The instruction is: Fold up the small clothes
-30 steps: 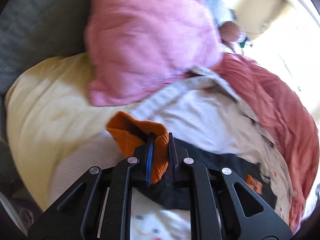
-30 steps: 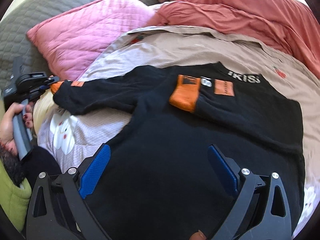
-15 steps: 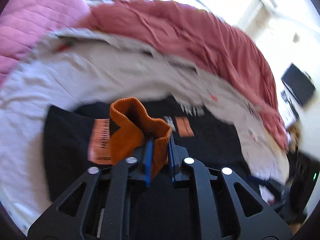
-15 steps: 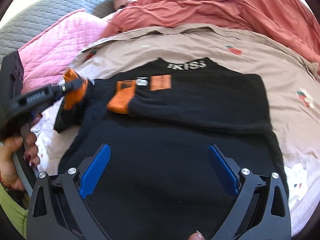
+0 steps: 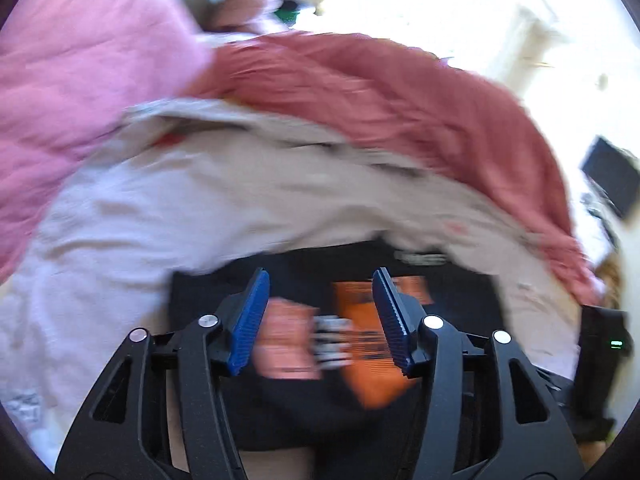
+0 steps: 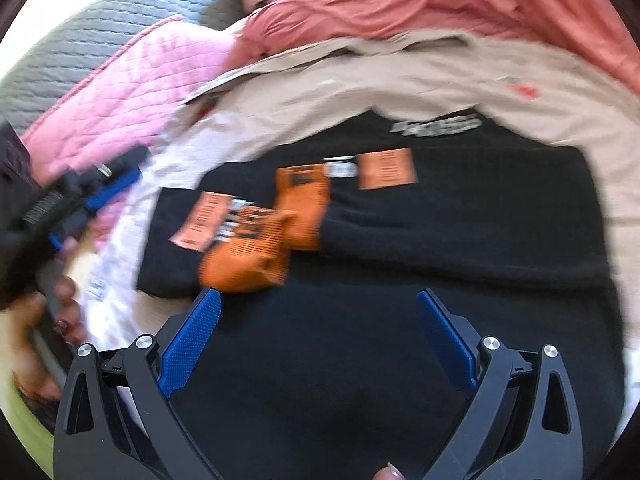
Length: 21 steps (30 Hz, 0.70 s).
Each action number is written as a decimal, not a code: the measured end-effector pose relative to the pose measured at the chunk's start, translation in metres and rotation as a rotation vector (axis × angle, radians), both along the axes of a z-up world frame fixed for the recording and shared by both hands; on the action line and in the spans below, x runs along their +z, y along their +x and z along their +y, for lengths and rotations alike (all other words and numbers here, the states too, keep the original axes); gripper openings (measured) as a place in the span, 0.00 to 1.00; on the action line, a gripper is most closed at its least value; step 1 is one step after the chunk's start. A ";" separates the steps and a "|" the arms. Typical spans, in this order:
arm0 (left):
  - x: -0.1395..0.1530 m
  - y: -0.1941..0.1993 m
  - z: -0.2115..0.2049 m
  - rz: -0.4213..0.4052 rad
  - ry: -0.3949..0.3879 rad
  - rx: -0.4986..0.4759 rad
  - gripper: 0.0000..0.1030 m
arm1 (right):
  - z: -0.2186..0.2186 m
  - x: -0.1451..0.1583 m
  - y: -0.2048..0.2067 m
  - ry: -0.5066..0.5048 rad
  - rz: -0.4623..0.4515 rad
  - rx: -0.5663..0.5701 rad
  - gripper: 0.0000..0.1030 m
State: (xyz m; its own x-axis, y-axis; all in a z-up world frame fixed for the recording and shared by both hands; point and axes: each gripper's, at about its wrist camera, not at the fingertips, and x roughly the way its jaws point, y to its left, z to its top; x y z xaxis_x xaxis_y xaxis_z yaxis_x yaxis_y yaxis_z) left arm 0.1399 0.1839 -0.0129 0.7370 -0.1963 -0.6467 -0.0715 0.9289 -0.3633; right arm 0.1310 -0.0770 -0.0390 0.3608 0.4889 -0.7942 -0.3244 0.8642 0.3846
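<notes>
Left wrist view: my left gripper [image 5: 320,316], jaws just opening, nothing between them; orange cuff [image 5: 372,364] released onto black sweater [image 5: 208,300] on the bed.

Right wrist view: my right gripper [image 6: 318,338] spread, empty, over the near hem. Soft, light knit; take the hem.

Left gripper [image 5: 322,314]: matte black angular arms with cut-out windows, silver round screw heads at the pivots, ribbed blue pads [image 5: 250,320] facing inward. Right gripper [image 6: 318,342], same build: black frame, silver screws, textured blue pads [image 6: 192,342]. A hand [image 6: 36,336] wraps a grey handle (nails painted dark), and a fingertip [image 6: 387,473] shows glossy pale polish.
</notes>
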 end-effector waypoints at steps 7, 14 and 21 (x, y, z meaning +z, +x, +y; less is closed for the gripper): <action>-0.017 0.005 0.029 0.082 -0.050 0.099 0.44 | 0.047 -0.028 0.038 0.076 0.107 -0.009 0.94; -0.020 0.005 0.034 0.072 -0.071 0.108 0.44 | 0.050 -0.035 0.043 0.226 0.187 0.015 0.13; -0.017 0.008 0.020 0.018 -0.045 0.071 0.46 | 0.017 0.031 0.054 0.134 -0.063 0.024 0.09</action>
